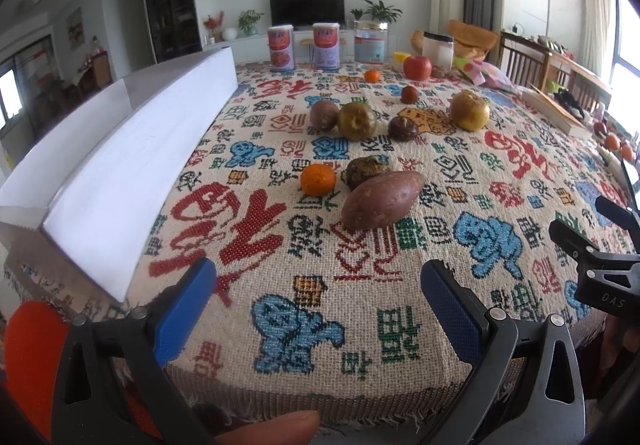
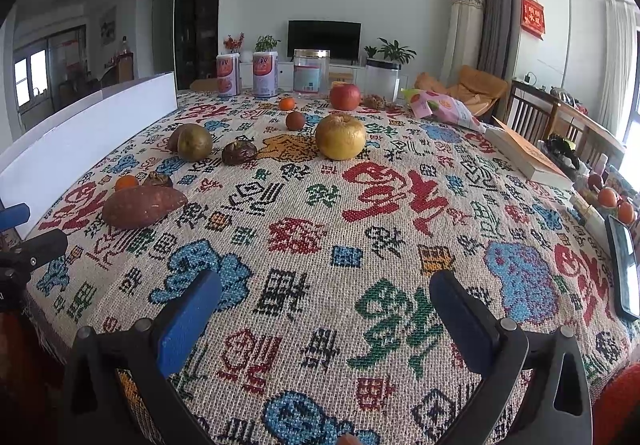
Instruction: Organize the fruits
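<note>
both tongs, left tongs (image 1: 318, 279) and right tongs (image 2: 326, 291), hang released over the tabletop (image 2: 320, 213). start with the sweet potato (image 1: 382, 200): grip across its middle, clear of the orange (image 1: 318, 179).

Left gripper (image 1: 318, 277): black plastic frame, triangular cutouts, silver screws behind blue padded fingers (image 1: 182, 315). Right gripper (image 2: 326, 287): same black frame, blue fingers (image 2: 188, 321), white "DAS" lettering. Orange-red sleeve behind fingers; bare fingertip below.

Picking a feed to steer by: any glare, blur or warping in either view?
Left wrist: window blown out, white box nearly featureless, table edges bowed. Right wrist: sharp on the yellow apple, window glare at right, same fisheye bowing.
</note>
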### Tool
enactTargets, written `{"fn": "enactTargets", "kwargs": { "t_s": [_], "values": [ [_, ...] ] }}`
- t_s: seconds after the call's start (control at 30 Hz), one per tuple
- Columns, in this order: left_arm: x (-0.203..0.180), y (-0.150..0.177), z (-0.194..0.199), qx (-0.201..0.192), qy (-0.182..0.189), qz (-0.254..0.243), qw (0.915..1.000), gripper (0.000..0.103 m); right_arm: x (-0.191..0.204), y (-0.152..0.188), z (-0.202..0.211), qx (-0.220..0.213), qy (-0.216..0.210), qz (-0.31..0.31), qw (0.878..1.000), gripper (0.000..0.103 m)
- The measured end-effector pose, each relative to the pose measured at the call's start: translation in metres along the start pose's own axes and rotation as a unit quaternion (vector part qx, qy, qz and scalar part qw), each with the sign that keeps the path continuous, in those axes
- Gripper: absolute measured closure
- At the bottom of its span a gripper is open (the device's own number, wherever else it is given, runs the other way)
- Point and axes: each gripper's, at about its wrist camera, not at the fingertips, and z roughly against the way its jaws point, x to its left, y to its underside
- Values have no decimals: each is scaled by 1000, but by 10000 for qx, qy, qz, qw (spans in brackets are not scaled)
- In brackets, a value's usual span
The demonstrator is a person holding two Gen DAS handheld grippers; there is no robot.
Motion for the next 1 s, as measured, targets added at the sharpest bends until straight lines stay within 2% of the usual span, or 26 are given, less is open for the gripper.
{"fn": "enactTargets", "kwargs": {
  "t_s": [0.13, 0.27, 0.43, 0.53, 0.63, 0.67, 0.77, 0.87, 1.0],
  "values": [
    [11, 3, 0, 82, -33, 169, 9998, 1, 5, -5, -9, 237, -202, 31, 9995, 0],
    [16, 2, -4, 22, -101, 267, 9996, 1, 27, -26, -24, 473, -786, 0, 9958, 0],
    [16, 5, -9, -9, -238, 163, 9996, 1, 78, -65, -57, 778, -1577, 0, 9844, 0],
    [19, 4, -8, -39, -231, 195, 9995, 1, 110, -82, -78, 936, -1751, 106, 9800, 0],
    [22, 3, -7, -51, -223, 225, 9995, 1, 129, -86, -98, 1202, -1677, 342, 9779, 0],
    [23, 3, -7, -45, -208, 242, 9995, 1, 130, -83, -105, 1354, -1670, 405, 9758, 0],
    [24, 3, -8, -31, -161, 288, 9995, 1, 111, -74, -99, 1490, -2015, 280, 9677, 0],
    [23, 1, -11, 5, -110, 303, 9995, 1, 84, -66, -82, 1364, -1927, 427, 9708, 0],
    [18, 2, -11, 6, -125, 231, 9997, 1, 48, -54, -71, 1364, -840, 691, 9847, 0]
  ]
}}
